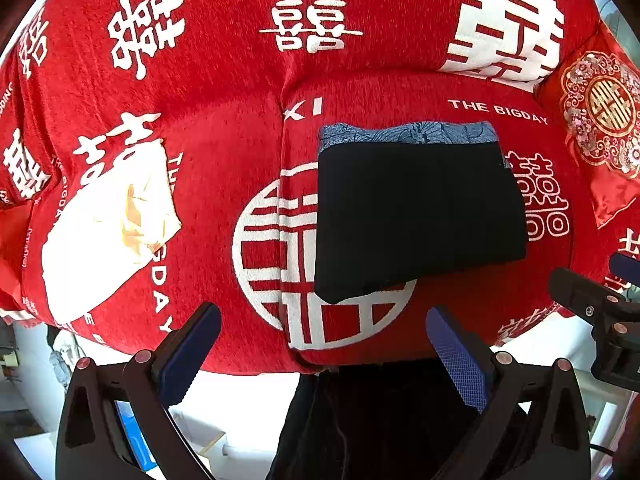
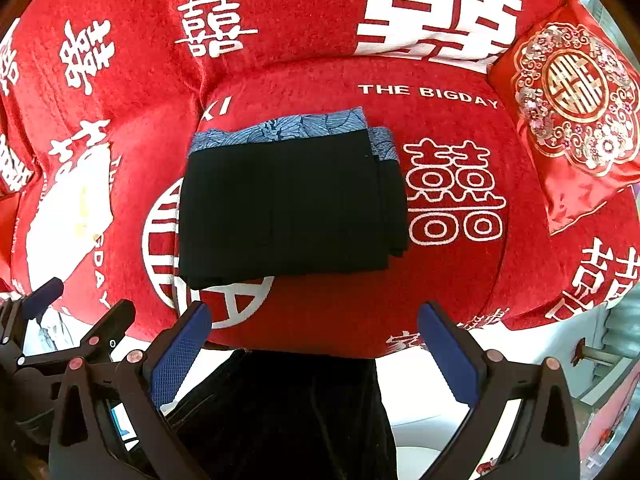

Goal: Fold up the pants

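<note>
The left gripper point(image 1: 324, 352) has its two blue pads wide apart, and nothing is between them. The right gripper point(image 2: 314, 346) is the same, with its pads far apart and holding nothing. Both hang just off the front edge of the red sofa point(image 1: 224, 128), side by side, and neither one touches the pants. The black pants point(image 1: 416, 216) lie folded into a neat thick block on the right seat cushion, near its left edge and close to the seam between the two cushions. A blue patterned band point(image 2: 280, 128) shows along the back edge of the block, toward the back of the sofa. The block covers part of a big white round sign printed on the cover. A white cloth point(image 1: 108, 232) lies on the left seat cushion, well apart from the pants. A shiny red pillow point(image 2: 576, 108) leans at the right end of the sofa.
</note>
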Tool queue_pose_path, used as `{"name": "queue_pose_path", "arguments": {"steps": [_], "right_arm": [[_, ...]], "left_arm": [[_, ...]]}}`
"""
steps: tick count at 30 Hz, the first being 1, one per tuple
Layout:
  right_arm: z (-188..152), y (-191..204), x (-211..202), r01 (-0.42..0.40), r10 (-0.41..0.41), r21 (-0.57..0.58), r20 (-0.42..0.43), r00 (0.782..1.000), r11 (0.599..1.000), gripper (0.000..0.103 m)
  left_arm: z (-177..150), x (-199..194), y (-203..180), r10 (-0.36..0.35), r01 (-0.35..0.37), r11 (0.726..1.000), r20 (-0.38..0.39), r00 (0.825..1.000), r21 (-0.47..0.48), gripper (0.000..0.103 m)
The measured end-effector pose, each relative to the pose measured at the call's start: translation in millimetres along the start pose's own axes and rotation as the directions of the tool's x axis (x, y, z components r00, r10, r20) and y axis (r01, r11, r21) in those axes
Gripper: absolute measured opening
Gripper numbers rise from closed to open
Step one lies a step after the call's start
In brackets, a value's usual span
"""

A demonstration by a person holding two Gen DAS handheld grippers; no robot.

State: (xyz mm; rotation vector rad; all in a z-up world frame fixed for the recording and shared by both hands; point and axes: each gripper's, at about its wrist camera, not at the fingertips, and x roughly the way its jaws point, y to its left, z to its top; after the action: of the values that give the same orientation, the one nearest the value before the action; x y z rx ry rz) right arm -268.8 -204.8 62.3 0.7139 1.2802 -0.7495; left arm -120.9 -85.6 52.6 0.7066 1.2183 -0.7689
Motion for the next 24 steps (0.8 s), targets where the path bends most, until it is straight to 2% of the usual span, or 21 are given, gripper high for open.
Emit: {"name": "queue_pose_path", "arguments": {"steps": [16, 24], "right_arm": [[2, 5, -11, 0.04, -0.039, -0.001, 0.021, 0.999, 0.999, 0.103], [13, 0, -2, 0.063, -0.063, -0.024, 0.018, 0.998, 0.998, 0.103]], "left_arm": [[-1, -8, -3, -0.008, 0.008, 1.0, 0.001, 1.0, 0.005, 0.103], [11, -2, -9, 0.008, -0.008, 1.0, -0.006, 1.0, 0.003, 0.103]]}}
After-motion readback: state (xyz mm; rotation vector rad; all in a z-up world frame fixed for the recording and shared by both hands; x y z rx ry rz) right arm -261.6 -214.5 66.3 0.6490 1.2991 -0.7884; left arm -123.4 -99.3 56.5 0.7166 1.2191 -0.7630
